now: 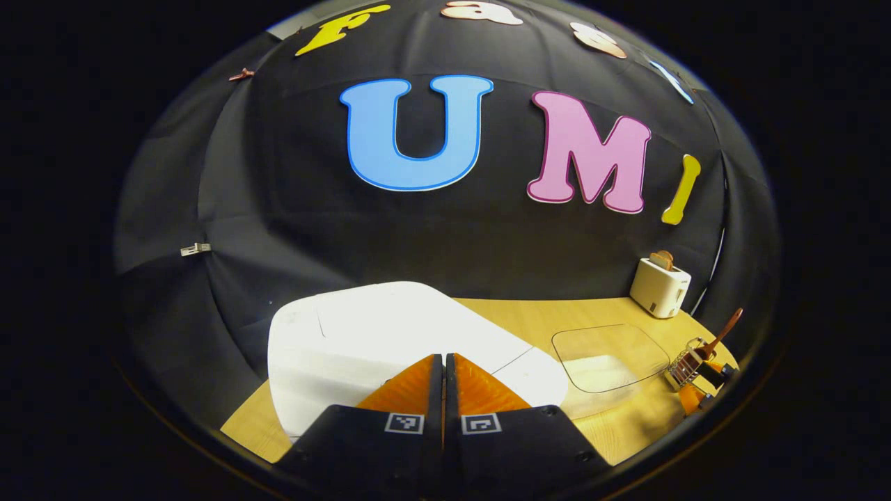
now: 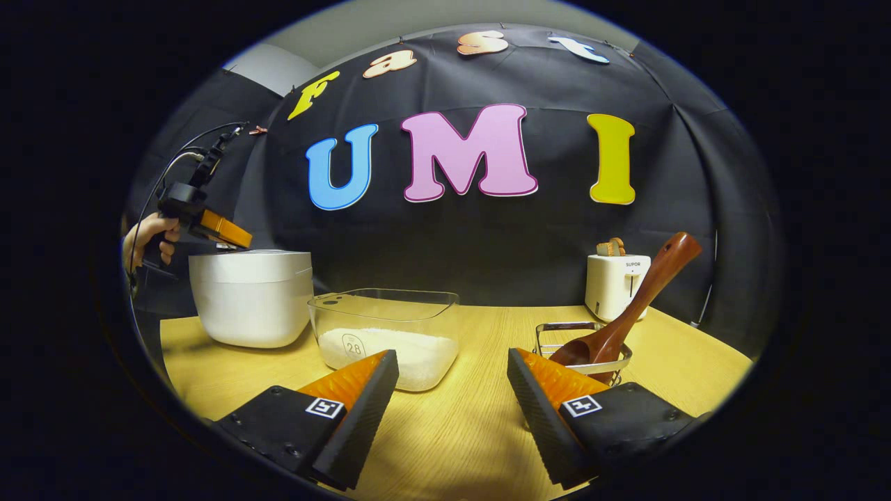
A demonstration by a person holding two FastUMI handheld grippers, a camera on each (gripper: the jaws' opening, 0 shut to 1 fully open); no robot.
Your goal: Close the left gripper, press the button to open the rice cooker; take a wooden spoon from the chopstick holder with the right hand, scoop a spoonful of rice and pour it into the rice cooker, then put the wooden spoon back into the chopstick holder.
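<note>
The white rice cooker lies just below my left gripper, whose fingers are pressed together over its closed lid. From the right gripper view the cooker stands at the left with the left gripper held by a hand just above its top. My right gripper is open above the table, nothing between its fingers. The wooden spoon leans in the wire chopstick holder just behind the right finger. A clear container of rice sits ahead of the left finger.
A white toaster holding a slice of bread stands at the back right of the wooden table. In the left gripper view the clear container, chopstick holder and toaster lie to the right of the cooker.
</note>
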